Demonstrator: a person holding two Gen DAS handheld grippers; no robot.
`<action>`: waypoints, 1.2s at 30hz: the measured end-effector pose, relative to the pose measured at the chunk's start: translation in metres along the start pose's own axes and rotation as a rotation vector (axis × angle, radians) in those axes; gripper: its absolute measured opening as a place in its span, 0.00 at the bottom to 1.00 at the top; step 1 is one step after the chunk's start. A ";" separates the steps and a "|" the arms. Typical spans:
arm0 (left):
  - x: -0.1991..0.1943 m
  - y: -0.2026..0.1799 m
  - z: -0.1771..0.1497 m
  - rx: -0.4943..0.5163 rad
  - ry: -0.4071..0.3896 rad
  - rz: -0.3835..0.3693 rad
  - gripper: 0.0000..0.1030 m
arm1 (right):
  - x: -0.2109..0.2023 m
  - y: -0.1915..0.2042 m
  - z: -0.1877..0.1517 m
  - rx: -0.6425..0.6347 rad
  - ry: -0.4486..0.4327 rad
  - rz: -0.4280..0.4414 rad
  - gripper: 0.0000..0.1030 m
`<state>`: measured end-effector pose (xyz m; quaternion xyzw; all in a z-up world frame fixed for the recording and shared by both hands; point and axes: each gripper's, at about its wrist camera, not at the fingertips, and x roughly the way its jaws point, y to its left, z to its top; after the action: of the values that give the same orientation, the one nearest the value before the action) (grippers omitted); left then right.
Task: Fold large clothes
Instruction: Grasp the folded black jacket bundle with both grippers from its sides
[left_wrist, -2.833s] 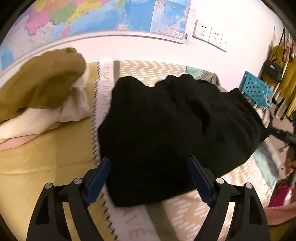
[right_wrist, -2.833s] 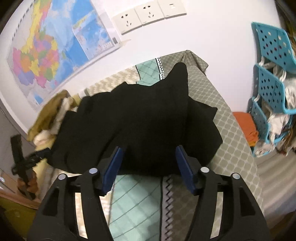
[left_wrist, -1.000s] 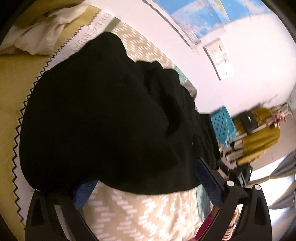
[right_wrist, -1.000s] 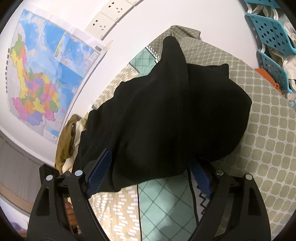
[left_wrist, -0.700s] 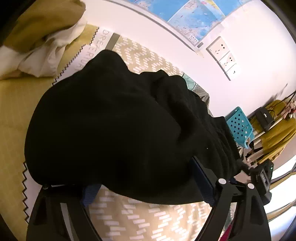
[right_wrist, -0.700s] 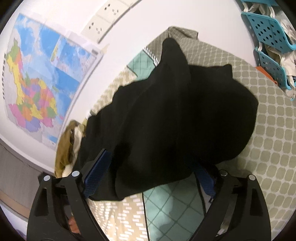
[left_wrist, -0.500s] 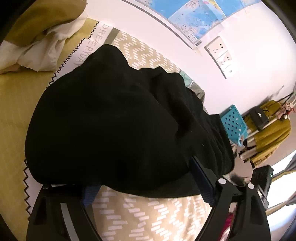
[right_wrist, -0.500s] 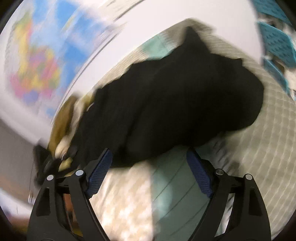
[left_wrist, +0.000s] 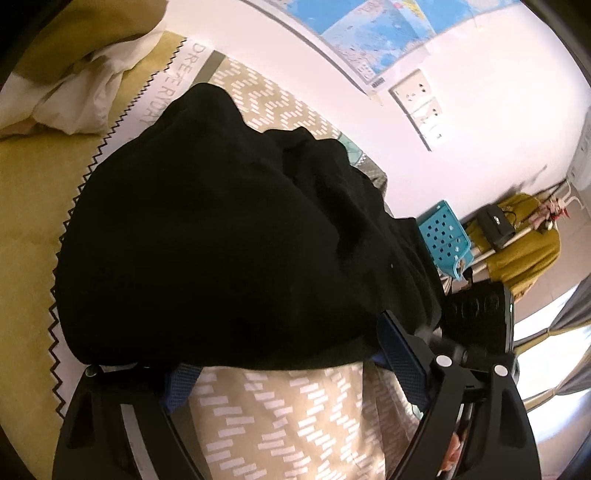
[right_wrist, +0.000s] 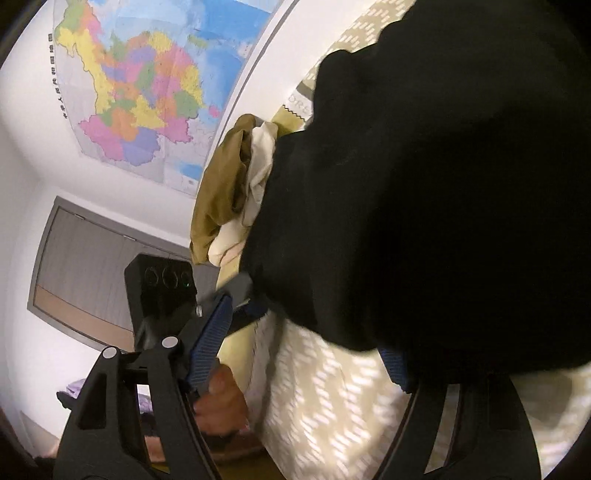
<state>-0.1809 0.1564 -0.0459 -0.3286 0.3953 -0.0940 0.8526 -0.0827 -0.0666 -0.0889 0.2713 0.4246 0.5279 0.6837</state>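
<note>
The black garment (left_wrist: 229, 236) lies bunched in a thick, rounded heap across the patterned bedspread (left_wrist: 288, 417), its near hem overhanging the tips of both tools, and its far end runs toward the wall with the map (right_wrist: 140, 85). The left gripper (left_wrist: 291, 354) sits at that near hem with its jaws spread wide, the cloth draped over the left blue pad and lying against the right one; nothing shows the pads pressing on the fabric, so I read it as not yet gripping. The right gripper (right_wrist: 306, 332) has its jaws spread too, though they have just been narrowing, with the hem hanging over its right pad and bare bedspread between the fingers; its left finger points toward the other tool, which shows close beside it with a hand (right_wrist: 218, 402) below. Beyond the heap lies a mustard and white pile of clothes (left_wrist: 74, 74), and a teal basket (left_wrist: 443, 236) stands off the bed's far corner. The step looks like taking hold of the near edge for another fold. The next move calls for both claws to pinch one layer of hem, well apart, then lift evenly so the bundle does not slump
</note>
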 end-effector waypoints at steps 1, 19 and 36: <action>0.000 -0.001 -0.002 0.013 0.004 -0.008 0.84 | 0.000 0.002 0.002 0.001 -0.010 0.036 0.72; 0.007 0.011 0.005 -0.121 -0.066 -0.187 0.89 | -0.018 0.007 0.021 0.018 -0.066 0.136 0.66; 0.022 0.004 0.024 -0.072 -0.069 0.067 0.87 | -0.171 -0.061 -0.023 0.185 -0.392 -0.310 0.84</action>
<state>-0.1491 0.1614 -0.0509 -0.3485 0.3798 -0.0398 0.8560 -0.0865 -0.2494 -0.0997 0.3613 0.3671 0.3133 0.7978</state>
